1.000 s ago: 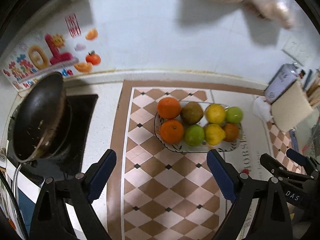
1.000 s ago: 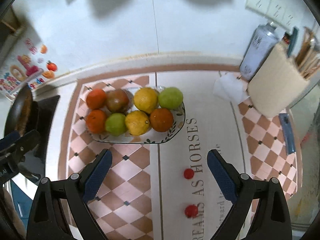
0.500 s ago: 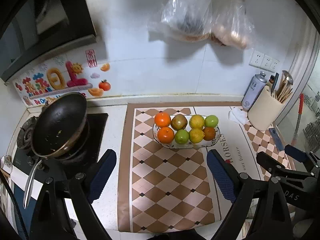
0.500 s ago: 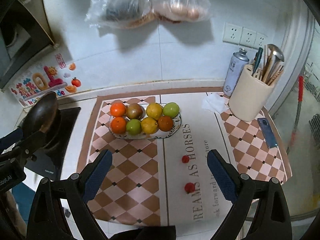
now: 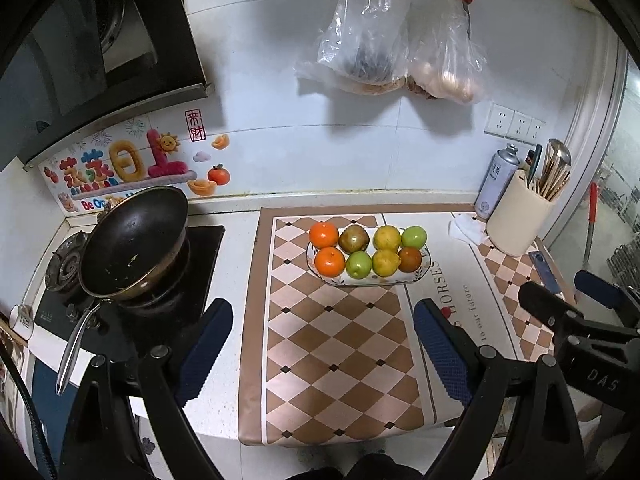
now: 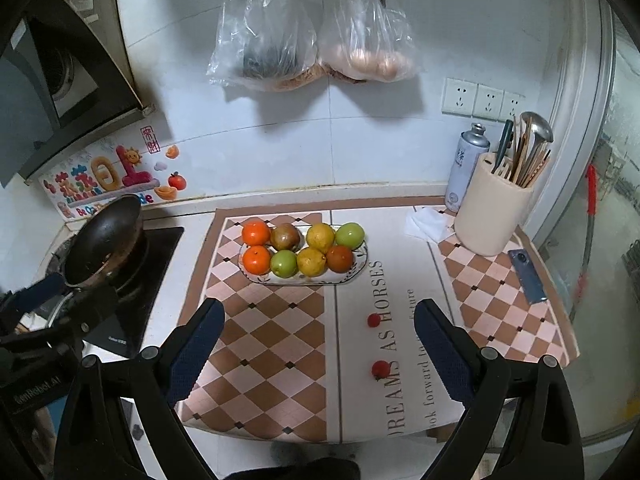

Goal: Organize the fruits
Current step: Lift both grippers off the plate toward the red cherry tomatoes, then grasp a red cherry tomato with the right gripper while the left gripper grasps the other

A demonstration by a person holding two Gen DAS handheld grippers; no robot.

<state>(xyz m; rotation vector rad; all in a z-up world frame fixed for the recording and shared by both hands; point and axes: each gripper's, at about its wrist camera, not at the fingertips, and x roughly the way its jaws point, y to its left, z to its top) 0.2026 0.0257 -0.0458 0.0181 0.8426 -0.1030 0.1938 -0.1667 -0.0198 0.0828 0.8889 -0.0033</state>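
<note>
The left gripper [image 5: 323, 344] and the right gripper [image 6: 318, 344] are both hanging above the counter with their blue-padded jaws standing wide apart and nothing between them. Below them, the checkered mat [image 5: 332, 344] is covering the middle of the white countertop [image 5: 236, 248], its paler strip printed with lettering. A dark frying pan [image 5: 134, 238] is sitting tilted on the black stove [image 5: 200, 252] at the left. On the wall behind, two clear plastic bags [image 6: 308, 36] are hanging side by side (what they hold is hard to make out). A cream utensil holder [image 6: 492, 208] is standing at the right back corner with a spray can [image 6: 466, 164] just behind it. The oval plate [image 6: 360, 266] is lying near the back of the mat, well ahead of both grippers, carrying eight fruits in two rows: two oranges [image 6: 256, 246] at the left end, then green, brownish and yellow ones beside them. Two small red fruits [image 6: 377, 346] are lying apart from the plate on the lettered strip, between the right gripper's jaws in its view.
</note>
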